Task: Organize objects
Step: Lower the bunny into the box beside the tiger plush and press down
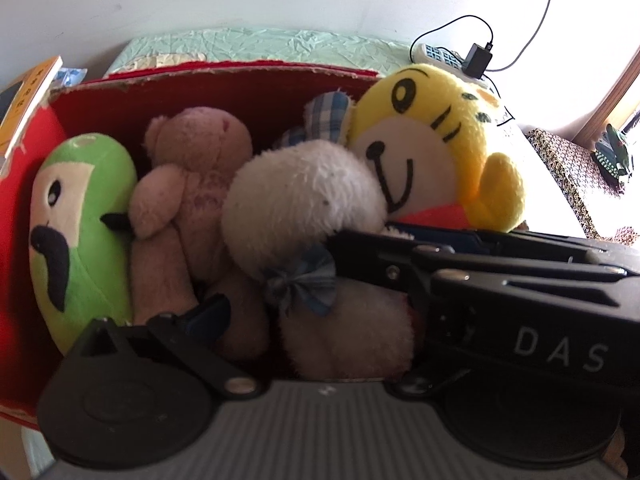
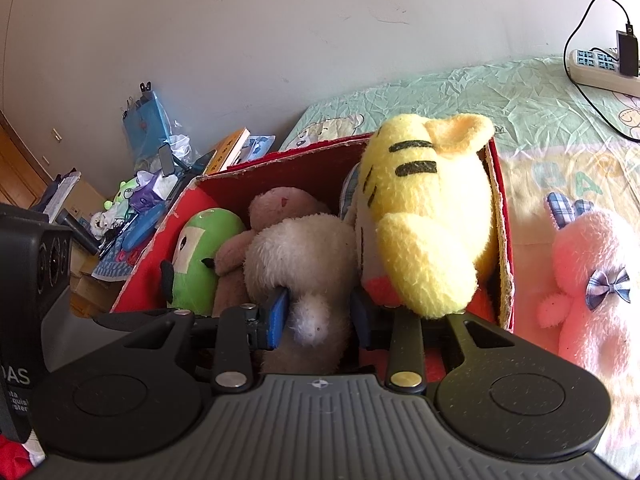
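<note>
A red cardboard box (image 1: pixel 248 80) (image 2: pixel 304 160) holds a green plush (image 1: pixel 84 224) (image 2: pixel 200 256), a brown teddy bear (image 1: pixel 192 184) (image 2: pixel 280 204), a white plush rabbit (image 1: pixel 304 200) (image 2: pixel 304 256) and a yellow tiger plush (image 1: pixel 436 140) (image 2: pixel 424 208). My right gripper (image 2: pixel 320 316) is inside the box with its blue fingers (image 2: pixel 278 316) on either side of the white rabbit's lower part. Its black body (image 1: pixel 500 280) crosses the left wrist view. My left gripper (image 1: pixel 280 320) is low over the rabbit; only its left finger (image 1: pixel 212 316) shows. A pink plush rabbit (image 2: pixel 592 280) lies on the bed right of the box.
The box sits on a bed with a pale green sheet (image 2: pixel 460 92). A power strip with a charger and cable (image 2: pixel 604 64) lies at the far right. Books and clutter (image 2: pixel 160 184) stand left of the box by the wall.
</note>
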Tool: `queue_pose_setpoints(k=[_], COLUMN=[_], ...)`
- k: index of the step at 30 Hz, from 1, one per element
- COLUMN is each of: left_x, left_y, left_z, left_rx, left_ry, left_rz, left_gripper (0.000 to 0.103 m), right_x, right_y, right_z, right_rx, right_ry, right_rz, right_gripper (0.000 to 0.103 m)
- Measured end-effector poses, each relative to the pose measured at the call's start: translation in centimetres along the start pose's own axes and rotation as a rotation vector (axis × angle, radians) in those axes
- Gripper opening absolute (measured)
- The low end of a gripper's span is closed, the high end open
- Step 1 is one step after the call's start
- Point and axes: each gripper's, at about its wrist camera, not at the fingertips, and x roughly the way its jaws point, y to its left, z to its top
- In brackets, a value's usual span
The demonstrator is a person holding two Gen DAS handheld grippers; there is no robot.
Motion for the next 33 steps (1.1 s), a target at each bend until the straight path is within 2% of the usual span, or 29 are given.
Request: queue_pose_setpoints(k=[19, 26, 33], left_x=[-0.1, -0.6, -0.5], left_y=[-0.3, -0.8, -1.0], left_z=[-0.5, -0.3, -0.2], left_rx=[-0.009, 0.007, -0.001], left_ry=[-0.053, -0.05, -0.054], left_rz=[0.017, 0.061, 0.074], left_gripper=[0.103, 0.103, 0.103], right_x=[-0.4, -1.0, -1.5], right_y=[0.6, 0.6, 0.5], right_z=[-0.4, -0.6, -0.8], right_rx=[0.024, 0.06, 0.082], right_ry=[0.006, -0.001, -0.006], right_rz=[-0.039, -0.039, -0.037], right_gripper=[0.038, 0.038, 0.039])
